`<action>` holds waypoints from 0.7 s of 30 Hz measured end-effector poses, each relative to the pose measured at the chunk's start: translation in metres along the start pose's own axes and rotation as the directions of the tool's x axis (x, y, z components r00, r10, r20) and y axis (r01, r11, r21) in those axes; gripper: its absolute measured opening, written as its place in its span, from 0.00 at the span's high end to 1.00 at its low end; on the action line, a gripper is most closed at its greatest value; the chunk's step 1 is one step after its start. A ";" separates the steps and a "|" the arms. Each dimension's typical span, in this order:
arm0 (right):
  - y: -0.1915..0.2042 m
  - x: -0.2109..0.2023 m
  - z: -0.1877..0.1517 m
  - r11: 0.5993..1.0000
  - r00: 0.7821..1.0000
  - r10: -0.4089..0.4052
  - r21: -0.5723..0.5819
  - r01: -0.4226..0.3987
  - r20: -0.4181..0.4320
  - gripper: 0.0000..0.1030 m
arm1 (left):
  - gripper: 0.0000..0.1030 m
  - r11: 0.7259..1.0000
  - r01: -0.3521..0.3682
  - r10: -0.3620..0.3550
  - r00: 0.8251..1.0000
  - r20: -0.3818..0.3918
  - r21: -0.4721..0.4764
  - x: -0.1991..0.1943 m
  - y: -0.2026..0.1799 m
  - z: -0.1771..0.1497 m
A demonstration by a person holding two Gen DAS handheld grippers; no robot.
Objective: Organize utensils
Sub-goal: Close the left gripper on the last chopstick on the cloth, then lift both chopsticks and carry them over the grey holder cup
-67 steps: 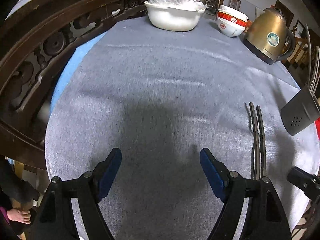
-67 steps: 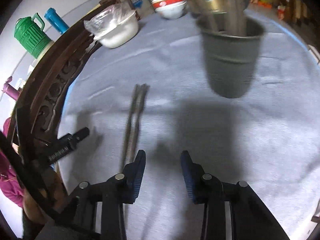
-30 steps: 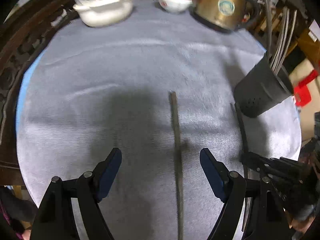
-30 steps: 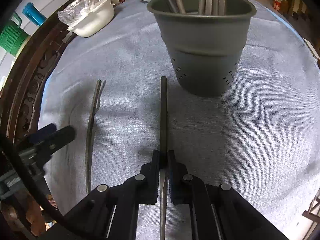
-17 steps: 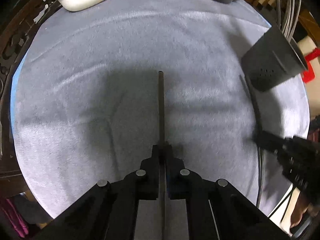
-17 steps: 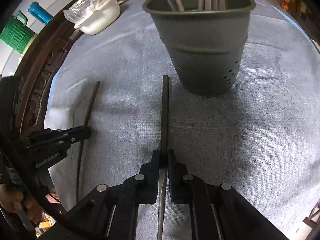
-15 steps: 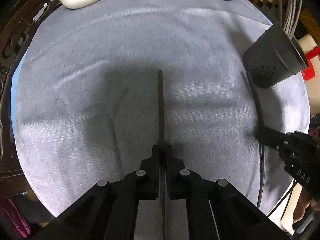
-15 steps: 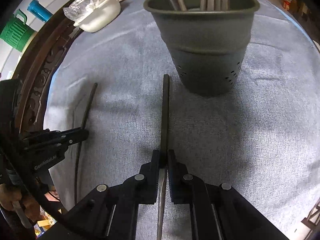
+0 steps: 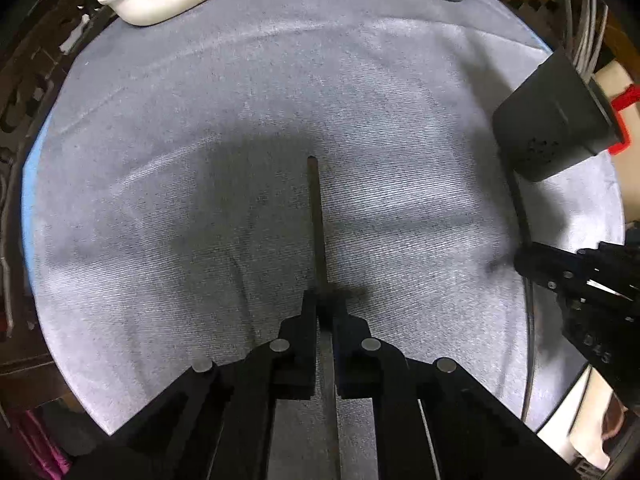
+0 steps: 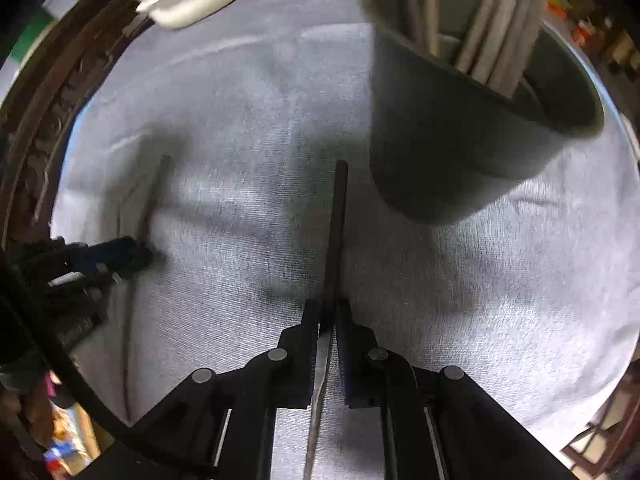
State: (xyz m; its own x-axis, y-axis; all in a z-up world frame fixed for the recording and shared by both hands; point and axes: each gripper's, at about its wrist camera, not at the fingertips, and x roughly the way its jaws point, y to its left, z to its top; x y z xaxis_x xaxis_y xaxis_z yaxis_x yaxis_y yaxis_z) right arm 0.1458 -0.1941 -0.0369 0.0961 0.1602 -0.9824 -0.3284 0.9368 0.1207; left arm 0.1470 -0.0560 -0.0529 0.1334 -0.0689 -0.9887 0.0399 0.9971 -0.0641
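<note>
Holder (image 10: 460,136) and right gripper (image 10: 329,320) sit close together in the right wrist view: the dark grey cup, already bristling with chopsticks, stands just ahead and to the right of the fingers, its near wall almost beside the far tip of the chopstick (image 10: 338,224) this gripper has pinched tight. That stick runs straight out along the fingers, far end pointing past the cup's left side, so the coming move likely hinges on tipping the stick up onto its long axis and swinging it right, over the rim. The view is blurred, and whether the stick is clear of the cloth cannot be told. The left gripper (image 9: 325,316) is likewise clamped on a second chopstick (image 9: 318,224), which lies along its fingers and points away across the grey tablecloth (image 9: 200,140); from there the holder (image 9: 552,120) stands well off to the far right, with the right gripper (image 9: 532,258) in between. The right hand is plainly the nearer one, and probably goes in first, the left waiting its turn.
</note>
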 end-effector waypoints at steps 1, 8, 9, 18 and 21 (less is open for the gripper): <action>0.002 0.000 0.000 1.000 1.000 -0.008 -0.017 0.008 0.008 0.91 | 0.94 1.000 0.019 -0.019 1.000 0.004 0.000 0.000 0.002 0.000; 0.005 -0.017 -0.026 0.999 0.995 0.045 0.005 -0.046 0.090 0.94 | 0.95 0.986 0.130 -0.118 0.987 0.112 -0.106 -0.023 0.058 -0.024; 0.004 -0.024 -0.030 0.998 0.991 0.057 0.015 -0.059 0.117 0.94 | 0.95 0.982 0.143 -0.126 0.983 0.135 -0.121 -0.028 0.063 -0.026; -0.015 -0.100 -0.072 0.980 0.871 0.113 0.089 -0.176 0.478 0.94 | 0.95 0.947 0.239 -0.132 0.898 0.419 -0.213 -0.081 0.087 -0.044; -0.024 -0.123 -0.082 0.973 0.807 0.089 0.121 -0.195 0.583 0.94 | 0.95 0.948 0.248 -0.118 0.858 0.500 -0.201 -0.093 0.085 -0.053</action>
State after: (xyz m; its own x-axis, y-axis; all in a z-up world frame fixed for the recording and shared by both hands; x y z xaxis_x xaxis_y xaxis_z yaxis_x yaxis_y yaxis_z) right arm 0.0648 -0.2620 0.0688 0.5964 0.3944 -0.6991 -0.2246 0.9182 0.3264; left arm 0.0856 0.0364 0.0266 0.6051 -0.1921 -0.7727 -0.1286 0.9341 -0.3330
